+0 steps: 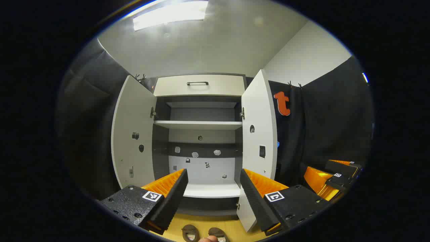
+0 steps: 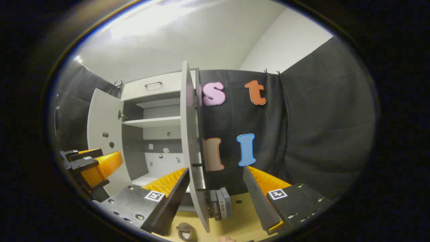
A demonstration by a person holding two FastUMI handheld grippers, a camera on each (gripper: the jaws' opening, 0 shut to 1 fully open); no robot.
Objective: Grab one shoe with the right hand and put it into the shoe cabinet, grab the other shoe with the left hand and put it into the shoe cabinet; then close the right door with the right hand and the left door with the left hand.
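Two shoes (image 1: 190,233) (image 1: 217,234), two doors (image 1: 132,143) (image 1: 259,134).

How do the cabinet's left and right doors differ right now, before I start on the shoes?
In the left gripper view, the left door shows small round fittings on its inner face, while the right door carries a dark rectangular patch and a single dark spot. In the right gripper view, the right door shows nearly edge-on, the left door broad-faced. Both are white and stand open.

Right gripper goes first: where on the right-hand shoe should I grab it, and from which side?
Judging from the left gripper view, the right shoe sits upright on the floor before the open shoe cabinet, opening upward. Come from above, one finger inside the opening, pinching the side wall. Much of it is cut off.
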